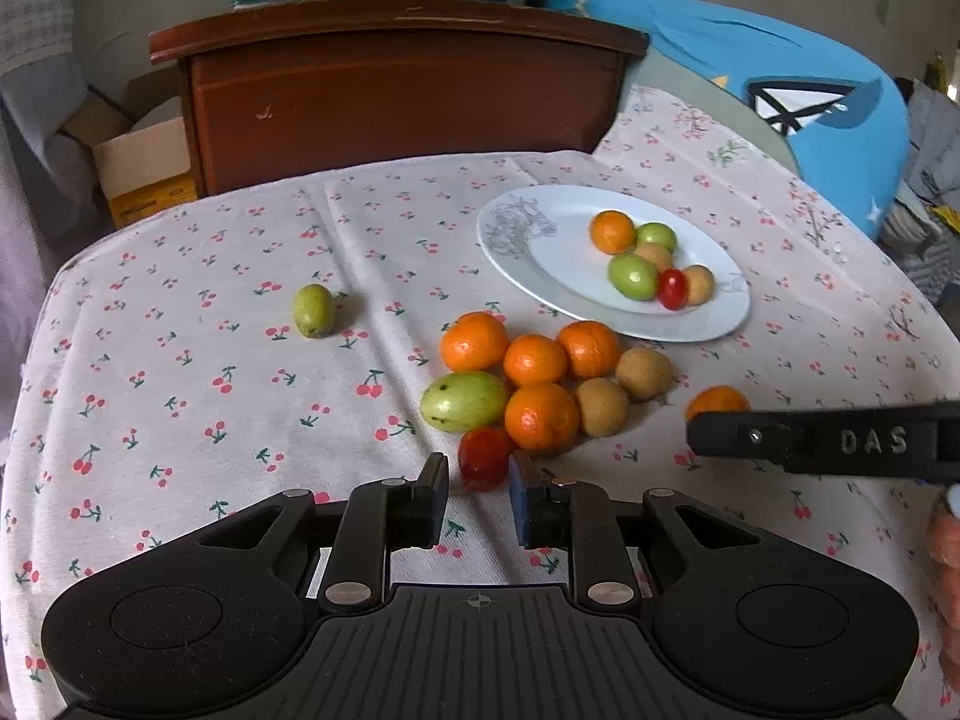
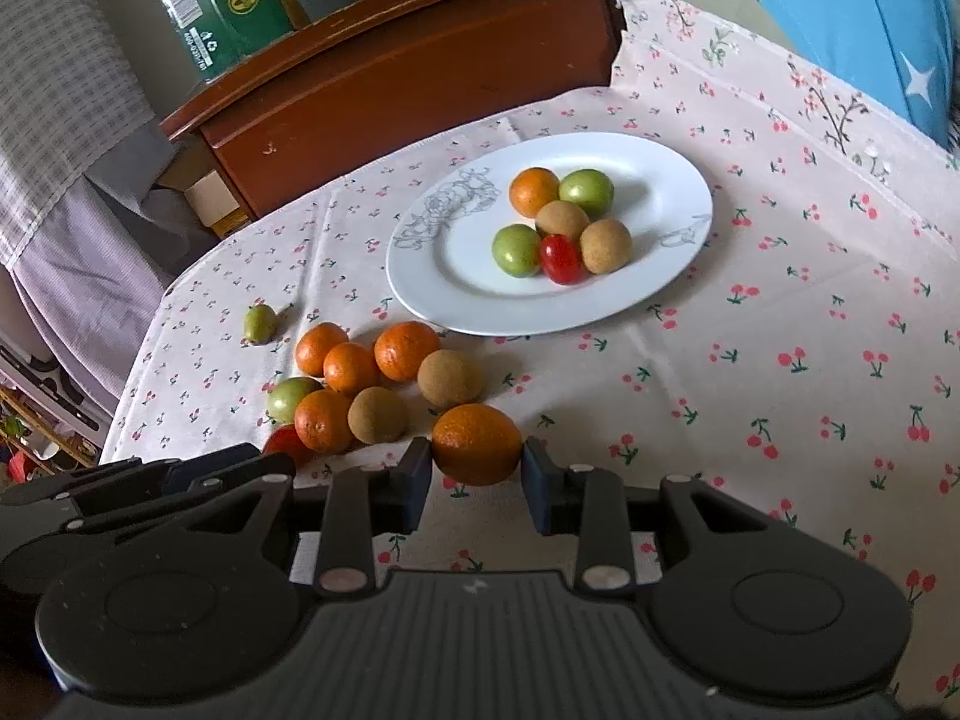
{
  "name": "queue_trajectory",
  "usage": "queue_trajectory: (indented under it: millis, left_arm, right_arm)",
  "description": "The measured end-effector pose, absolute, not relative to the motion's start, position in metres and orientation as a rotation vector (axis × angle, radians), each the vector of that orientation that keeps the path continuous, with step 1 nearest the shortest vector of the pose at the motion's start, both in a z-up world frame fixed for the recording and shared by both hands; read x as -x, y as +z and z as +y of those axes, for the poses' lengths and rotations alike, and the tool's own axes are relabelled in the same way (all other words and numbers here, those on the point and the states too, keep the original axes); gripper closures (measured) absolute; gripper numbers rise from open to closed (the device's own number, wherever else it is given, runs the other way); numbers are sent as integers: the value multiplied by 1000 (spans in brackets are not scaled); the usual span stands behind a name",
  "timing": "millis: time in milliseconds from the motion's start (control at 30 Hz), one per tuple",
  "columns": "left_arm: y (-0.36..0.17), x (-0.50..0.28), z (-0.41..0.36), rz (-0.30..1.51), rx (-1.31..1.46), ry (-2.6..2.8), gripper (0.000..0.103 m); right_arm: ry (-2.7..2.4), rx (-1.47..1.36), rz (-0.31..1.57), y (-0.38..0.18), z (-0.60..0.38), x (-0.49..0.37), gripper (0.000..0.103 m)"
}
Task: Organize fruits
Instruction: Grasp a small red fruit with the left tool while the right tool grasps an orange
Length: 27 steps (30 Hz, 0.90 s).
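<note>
A white plate (image 1: 522, 252) (image 2: 660, 192) holds several small fruits: an orange, green ones, brown ones and a red tomato. In front of it a loose pile (image 1: 534, 384) (image 2: 372, 378) of oranges, brown fruits and a green fruit lies on the cloth. My left gripper (image 1: 478, 477) is open, its fingers on either side of a red tomato (image 1: 483, 459). My right gripper (image 2: 477, 462) is shut on an orange (image 2: 477, 444), which is partly visible in the left wrist view (image 1: 717, 402). A small green fruit (image 1: 313, 310) (image 2: 260, 324) lies alone to the left.
The table has a white cherry-print cloth (image 1: 210, 390) (image 2: 780, 360). A brown wooden cabinet (image 1: 396, 102) (image 2: 390, 78) stands behind the table, with boxes on top. A blue cushion (image 1: 828, 108) lies at the back right. A cardboard box (image 1: 144, 168) sits at the left.
</note>
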State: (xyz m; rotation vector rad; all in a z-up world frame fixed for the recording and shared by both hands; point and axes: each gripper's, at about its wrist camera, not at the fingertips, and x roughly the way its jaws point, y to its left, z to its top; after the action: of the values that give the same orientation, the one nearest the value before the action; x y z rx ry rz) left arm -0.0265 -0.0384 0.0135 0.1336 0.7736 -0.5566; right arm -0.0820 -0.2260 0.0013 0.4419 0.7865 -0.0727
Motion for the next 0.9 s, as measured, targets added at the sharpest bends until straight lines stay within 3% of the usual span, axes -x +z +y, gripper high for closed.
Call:
queue_trajectory:
  millis: [433, 900]
  left_arm:
    - [10, 23, -46, 763, -122, -583, 86]
    - [46, 31, -29, 727, -49, -555, 86]
  right_arm:
    - [-75, -458, 790, -1, -226, 80, 70]
    - [-8, -444, 751, 17, -219, 84, 70]
